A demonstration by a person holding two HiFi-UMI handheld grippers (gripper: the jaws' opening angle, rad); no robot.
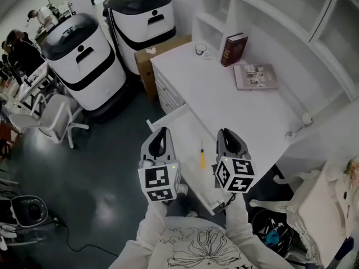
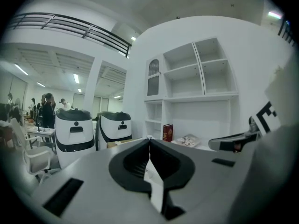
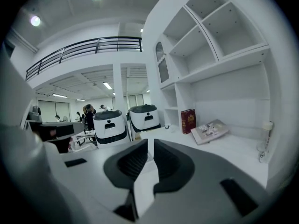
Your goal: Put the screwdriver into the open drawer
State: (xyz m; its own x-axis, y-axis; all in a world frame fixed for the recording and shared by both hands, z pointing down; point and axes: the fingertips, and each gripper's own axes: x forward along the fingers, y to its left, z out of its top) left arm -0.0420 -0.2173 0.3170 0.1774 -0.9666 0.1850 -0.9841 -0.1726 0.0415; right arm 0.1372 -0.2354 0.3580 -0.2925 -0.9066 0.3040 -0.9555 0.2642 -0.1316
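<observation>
Open drawer (image 1: 185,129) pulled out from the white table (image 1: 224,102), with the yellow-handled screwdriver (image 1: 202,157) lying lengthwise on its bottom. In the head view the tool lies between the two grippers. Left gripper (image 1: 163,131): jaws closed tip to tip, nothing between them. Right gripper (image 1: 223,132): jaws a narrow slit apart, nothing between them. Both grippers hang over the drawer, clear of the screwdriver, and point toward the shelves (image 1: 216,7) behind the table. On the table top are a red book (image 1: 234,49), standing, and a booklet (image 1: 255,76) lying flat just beside it. Two white-and-black machines (image 1: 84,60) stand on the floor (image 1: 101,167) to the left of the table.
</observation>
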